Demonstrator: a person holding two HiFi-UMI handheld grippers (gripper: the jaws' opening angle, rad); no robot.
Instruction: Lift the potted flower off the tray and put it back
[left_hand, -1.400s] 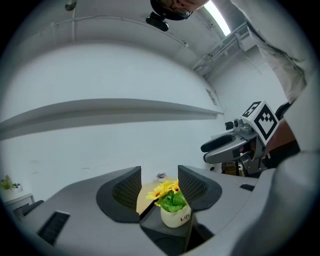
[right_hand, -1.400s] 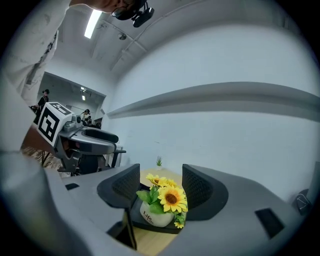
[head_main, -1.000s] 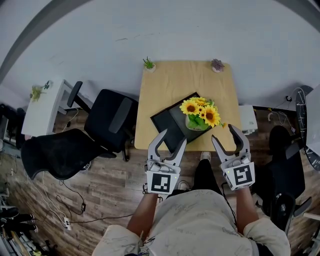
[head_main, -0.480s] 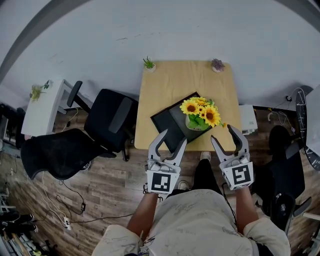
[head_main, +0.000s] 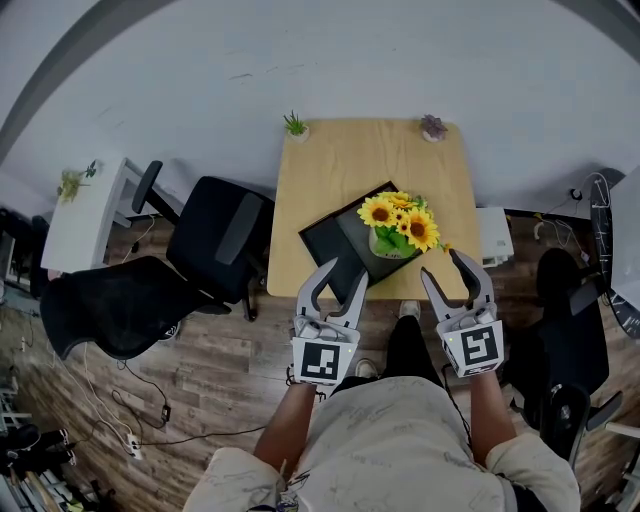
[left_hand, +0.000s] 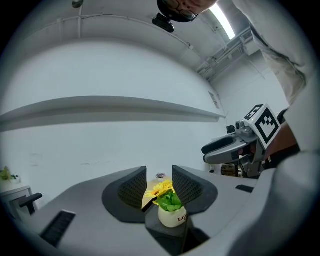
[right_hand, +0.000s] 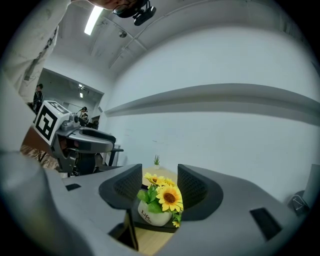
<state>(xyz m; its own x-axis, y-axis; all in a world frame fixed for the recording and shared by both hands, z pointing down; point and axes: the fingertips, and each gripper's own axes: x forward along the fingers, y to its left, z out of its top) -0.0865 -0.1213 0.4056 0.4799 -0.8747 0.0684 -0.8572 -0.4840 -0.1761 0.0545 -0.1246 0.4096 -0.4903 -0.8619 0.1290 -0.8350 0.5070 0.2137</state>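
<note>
The potted flower (head_main: 398, 225), yellow sunflowers in a small white pot, stands on the right part of the black tray (head_main: 330, 240) near the wooden table's front edge. Both grippers hover level just off that edge, short of the pot. My left gripper (head_main: 340, 280) is open and its jaws have just been closing, with nothing between them. The right gripper (head_main: 445, 268) is open too, its jaws also closing a little on empty air. The pot (left_hand: 171, 215) shows ahead between the left gripper's (left_hand: 159, 187) jaws, and the pot (right_hand: 152, 215) likewise ahead of the right gripper (right_hand: 159, 189).
A small green plant (head_main: 295, 127) and a purple one (head_main: 433, 128) stand at the table's back corners. Black office chairs (head_main: 225, 235) crowd the left side, beside a white side table (head_main: 85, 215). A white box (head_main: 493, 235) sits right of the table.
The left gripper's jaws stand narrower than before, and the right gripper's slightly narrower. Neither hand has shifted noticeably. The pot and tray are unmoved.
</note>
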